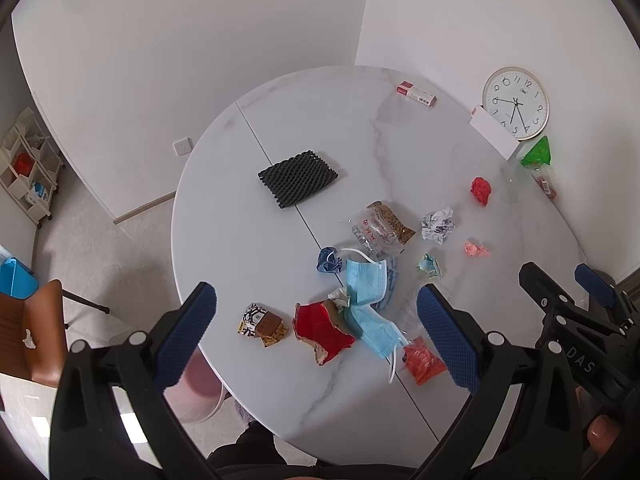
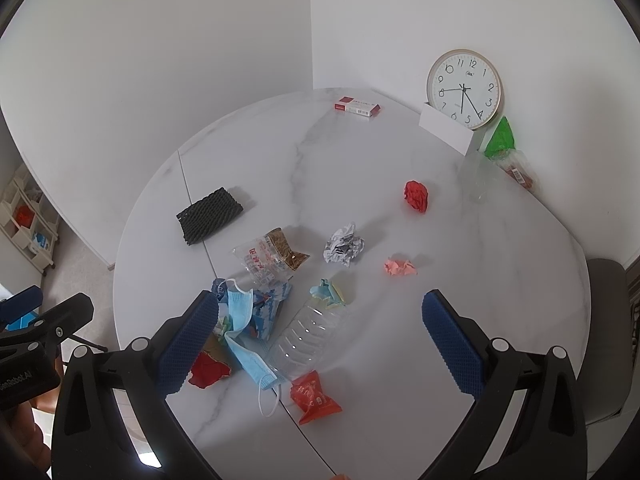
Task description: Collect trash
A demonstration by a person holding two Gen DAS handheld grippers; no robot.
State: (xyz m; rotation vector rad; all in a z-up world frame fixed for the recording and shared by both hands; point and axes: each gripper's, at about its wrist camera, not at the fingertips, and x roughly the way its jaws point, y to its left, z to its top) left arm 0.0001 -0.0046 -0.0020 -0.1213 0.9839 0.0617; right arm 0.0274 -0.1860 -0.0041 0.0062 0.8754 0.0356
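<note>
Blue, dimpled rubber pads on black plastic arms frame both views: the left gripper [image 1: 316, 336] and the right gripper [image 2: 320, 340] each hang above the near edge of the round, white marble-patterned table [image 1: 248, 208], fingers spread wide apart and holding nothing. Both tilt down toward the scattered trash. Just under the left gripper lie a torn red cardboard piece [image 1: 320, 330], a patterned foil wrapper [image 1: 262, 324] and a soft, pleated blue face mask [image 1: 366, 292] with white ear loops. Below the right gripper sit a ribbed, crushed clear plastic bottle [image 2: 308, 336] and an orange sachet [image 2: 314, 396]. Farther out are a crinkled clear snack bag [image 2: 270, 262], a white crumpled paper ball [image 2: 344, 248], a pink paper wad [image 2: 400, 267], a red paper ball [image 2: 416, 196] and a black foam mesh sleeve [image 2: 210, 216]. A round clock [image 2: 464, 88] leans against the wall.
</note>
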